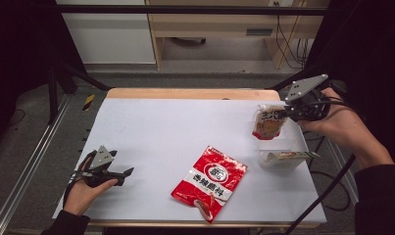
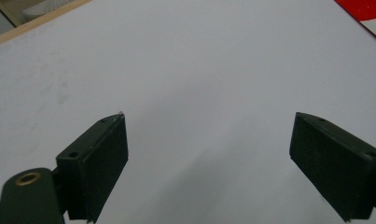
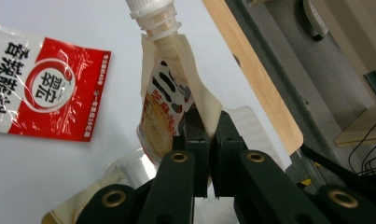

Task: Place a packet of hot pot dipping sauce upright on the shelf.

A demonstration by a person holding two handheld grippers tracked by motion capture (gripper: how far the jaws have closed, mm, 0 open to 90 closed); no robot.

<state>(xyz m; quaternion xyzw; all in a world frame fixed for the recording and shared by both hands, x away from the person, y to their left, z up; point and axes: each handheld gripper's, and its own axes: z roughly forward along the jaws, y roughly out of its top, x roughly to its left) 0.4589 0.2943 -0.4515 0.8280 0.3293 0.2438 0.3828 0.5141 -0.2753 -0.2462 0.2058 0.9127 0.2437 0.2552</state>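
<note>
My right gripper (image 1: 284, 113) is at the table's right side, shut on the edge of a beige spouted pouch (image 1: 268, 125) that hangs above the table. In the right gripper view the jaws (image 3: 208, 127) pinch the pouch (image 3: 166, 100) at its side seam, and its white cap (image 3: 149, 10) points away. Just below it stands a clear plastic container (image 1: 283, 159) with another pouch inside. A red and white packet (image 1: 209, 181) lies flat at the table's front centre. My left gripper (image 1: 122, 175) rests at the front left, open and with nothing in it (image 2: 209, 135).
A white sheet (image 1: 160, 132) covers the table, and a wooden edge (image 1: 190, 93) runs along the far side. A corner of the red packet (image 2: 368, 9) shows at the top right of the left gripper view. Cables trail off the right side.
</note>
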